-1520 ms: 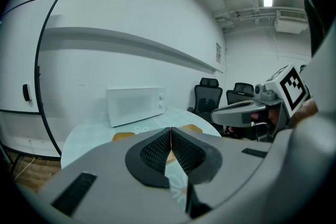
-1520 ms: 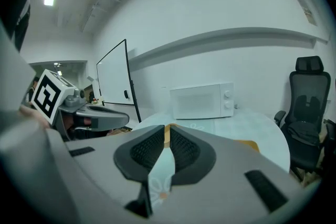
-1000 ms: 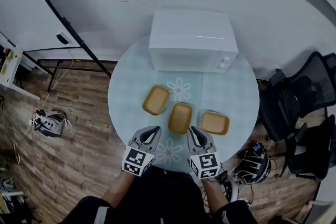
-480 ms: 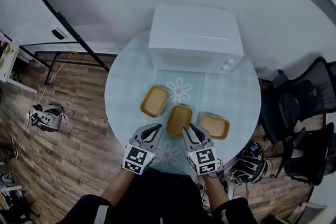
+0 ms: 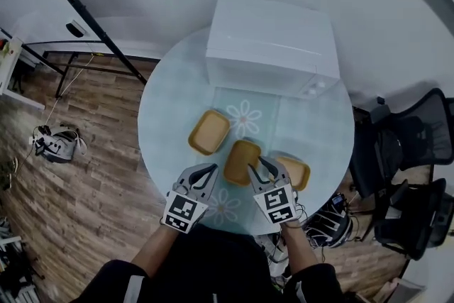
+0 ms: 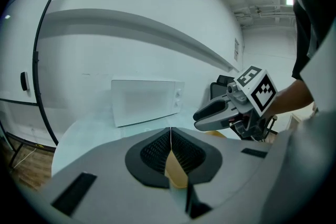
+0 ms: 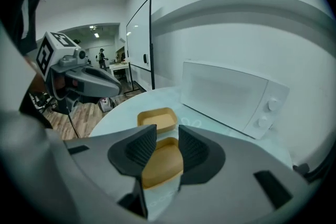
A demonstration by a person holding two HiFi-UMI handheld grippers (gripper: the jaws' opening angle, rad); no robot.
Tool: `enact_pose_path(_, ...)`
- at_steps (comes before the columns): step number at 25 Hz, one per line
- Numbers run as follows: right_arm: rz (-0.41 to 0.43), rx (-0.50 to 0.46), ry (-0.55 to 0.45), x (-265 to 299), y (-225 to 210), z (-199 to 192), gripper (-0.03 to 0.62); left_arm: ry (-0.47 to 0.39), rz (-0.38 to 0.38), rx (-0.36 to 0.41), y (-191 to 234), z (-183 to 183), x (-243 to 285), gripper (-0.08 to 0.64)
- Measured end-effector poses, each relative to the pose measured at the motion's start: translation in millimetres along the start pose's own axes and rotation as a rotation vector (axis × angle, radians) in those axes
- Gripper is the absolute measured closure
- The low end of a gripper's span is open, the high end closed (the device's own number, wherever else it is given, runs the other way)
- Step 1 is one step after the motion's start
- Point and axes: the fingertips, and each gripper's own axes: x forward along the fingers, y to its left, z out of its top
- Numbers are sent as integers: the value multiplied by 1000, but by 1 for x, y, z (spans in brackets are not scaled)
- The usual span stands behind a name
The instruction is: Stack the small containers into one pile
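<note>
Right gripper view: right gripper (image 7: 167, 140) angled down, jaws just opening, empty, toward middle container (image 7: 164, 162); left gripper (image 6: 170, 134) jaws together.

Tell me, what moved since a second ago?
The right gripper moved forward toward the middle container, and its jaws have just been opening, gripping nothing. The left gripper stayed shut. The left container and right container stayed put, unstacked.
</note>
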Motion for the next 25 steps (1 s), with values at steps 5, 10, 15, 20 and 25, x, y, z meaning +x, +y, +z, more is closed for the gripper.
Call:
enact_pose_path(5, 45, -103, 89, 19, -10, -4, 469, 11, 27, -17, 11, -6, -1, 546)
enact_pose_path(10, 119, -213, 179, 46, -14, -13, 469, 19, 54, -34, 23, -14, -6, 546)
enact_pose_path(15, 184, -276, 267, 75, -16, -37, 469, 34, 76, -59, 31, -23, -10, 546)
enact_pose_path(20, 217, -394, 365, 99, -22, -57, 469, 28, 79, -66, 32, -21, -10, 546)
enact_pose_path(25, 264, -496, 458, 121, -28, -72, 469, 47, 80, -75, 33, -28, -11, 546)
